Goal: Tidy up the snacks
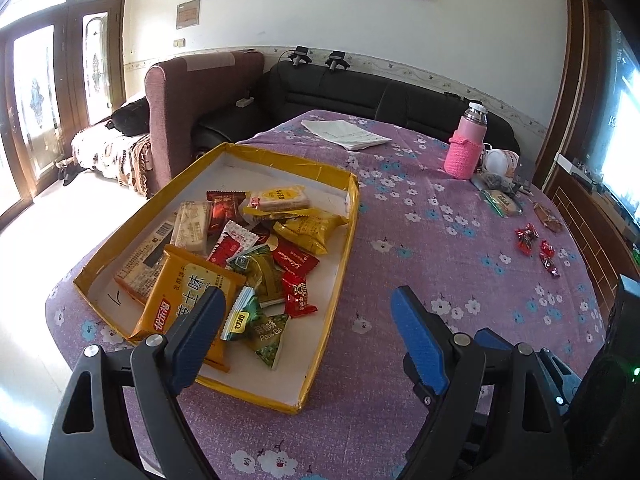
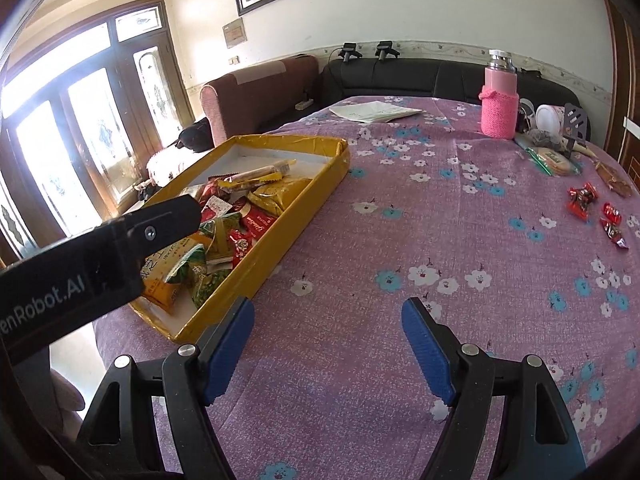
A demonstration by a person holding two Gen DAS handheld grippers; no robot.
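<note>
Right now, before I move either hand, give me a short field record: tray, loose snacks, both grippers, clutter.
tray: yellow-edged box on the purple floral tablecloth, already piled with wrapped snacks
loose snacks: red candies and two flat packets on the cloth, away from the tray and toward the pink bottle's side
left gripper: open, empty, over the tray's near end
right gripper: open, empty, over bare cloth
clutter: pink bottle, papers

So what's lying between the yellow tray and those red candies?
Only bare flowered tablecloth between yellow tray and red candies; the right wrist view shows it.
</note>
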